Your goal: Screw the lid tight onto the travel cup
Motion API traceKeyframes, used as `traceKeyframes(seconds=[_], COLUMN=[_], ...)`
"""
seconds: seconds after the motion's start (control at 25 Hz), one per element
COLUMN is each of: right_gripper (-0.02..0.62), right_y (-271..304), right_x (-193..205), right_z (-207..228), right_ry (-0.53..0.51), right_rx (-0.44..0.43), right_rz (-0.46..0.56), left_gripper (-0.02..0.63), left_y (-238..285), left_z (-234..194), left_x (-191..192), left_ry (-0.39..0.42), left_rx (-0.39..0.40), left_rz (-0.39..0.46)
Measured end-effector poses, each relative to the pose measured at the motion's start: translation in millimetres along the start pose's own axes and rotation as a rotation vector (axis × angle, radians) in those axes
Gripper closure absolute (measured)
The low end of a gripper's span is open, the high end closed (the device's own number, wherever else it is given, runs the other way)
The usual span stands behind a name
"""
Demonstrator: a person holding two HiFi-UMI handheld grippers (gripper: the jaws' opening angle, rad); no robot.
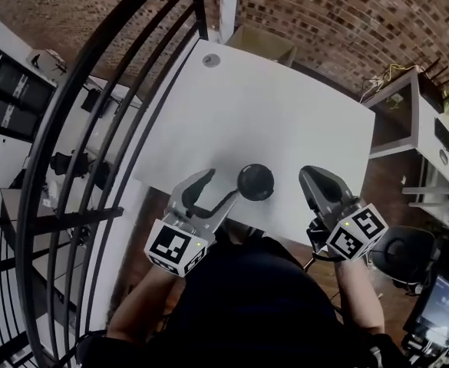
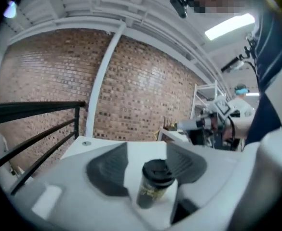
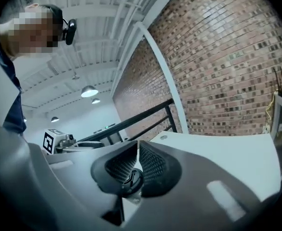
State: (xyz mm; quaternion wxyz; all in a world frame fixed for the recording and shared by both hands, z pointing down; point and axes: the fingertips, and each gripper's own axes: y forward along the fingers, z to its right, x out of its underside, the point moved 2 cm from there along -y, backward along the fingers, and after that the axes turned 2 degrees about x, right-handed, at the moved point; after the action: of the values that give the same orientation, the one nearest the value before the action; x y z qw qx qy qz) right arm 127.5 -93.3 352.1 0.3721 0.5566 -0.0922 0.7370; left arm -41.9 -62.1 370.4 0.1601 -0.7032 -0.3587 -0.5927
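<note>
A travel cup [image 1: 255,182] with a black lid stands upright near the front edge of the white table [image 1: 285,113]. My left gripper [image 1: 219,186] is just left of it, jaws apart. In the left gripper view the cup [image 2: 155,179] shows in the gap between the spread pads [image 2: 109,170], and nothing presses on it. The left gripper [image 2: 147,150] is open. My right gripper [image 1: 308,173] hovers to the right of the cup, apart from it, its jaws together. In the right gripper view, the right gripper [image 3: 137,147] is shut and the cup's lid [image 3: 131,179] peeks from below the meeting pads.
A black stair railing [image 1: 94,129] runs along the table's left side. A cardboard box [image 1: 266,43] sits beyond the far edge. A white shelf unit [image 1: 431,136] stands at the right, and a black stool [image 1: 408,251] is near my right arm.
</note>
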Motion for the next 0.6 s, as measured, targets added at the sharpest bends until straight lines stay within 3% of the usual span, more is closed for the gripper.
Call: traceKeyframes(seconds=[0.08, 0.32, 0.6], right_gripper=[0.581, 0.583, 0.584], right_y=[-4, -11, -19], right_x=[5, -2, -14], right_z=[-9, -30, -32], right_ry=[-0.006, -0.151, -0.217], right_rx=[0.007, 0.031, 0.038], right_rz=[0.024, 0.093, 0.143], left_gripper=[0.582, 0.600, 0.600], left_y=[-4, 0, 5], left_z=[8, 32, 42], left_x=[-21, -30, -31], left_ry=[-0.019, 0.072, 0.073], left_rx=[-0.044, -0.070, -0.085], left_rz=[0.048, 0.069, 0.077])
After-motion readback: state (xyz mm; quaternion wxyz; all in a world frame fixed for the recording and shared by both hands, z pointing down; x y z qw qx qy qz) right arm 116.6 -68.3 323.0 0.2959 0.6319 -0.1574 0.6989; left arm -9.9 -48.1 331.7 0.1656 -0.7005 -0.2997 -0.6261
